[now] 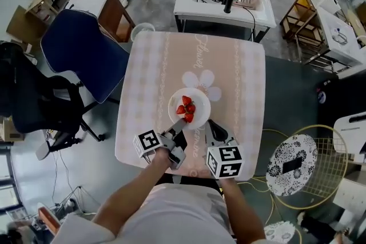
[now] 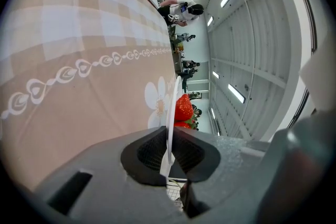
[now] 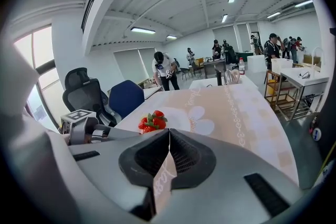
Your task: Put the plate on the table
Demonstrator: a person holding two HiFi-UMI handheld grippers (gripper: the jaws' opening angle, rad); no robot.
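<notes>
Strawberries (image 1: 186,109) lie loose on the white plate (image 1: 200,98), and that shapes how we expect it to handle. It looks stiff and light enough for one tool, but glazed, slippery and breakable, with fruit that will roll if it tips. We judge the rim the only sensible hold. The left tool (image 1: 178,125) has it there, jaws pinched on the near edge, the rest of the plate reaching away ahead of them over the counter (image 1: 240,77). The right tool (image 1: 212,124) sits just right of the left one, beside the plate, jaws together with nothing we can see between them.

From the head view we get the layout: the plate lies mid-cloth, with both tools at its near side. It does not show whether the plate rests on the cloth or hangs just above it. The left gripper view shows the rim edge-on, a thin white line clamped between the pads, yet leaves that contact unsettled too. Only the right gripper view shows that tool's jaws closed, with the fruit ahead and slightly left of them.
</notes>
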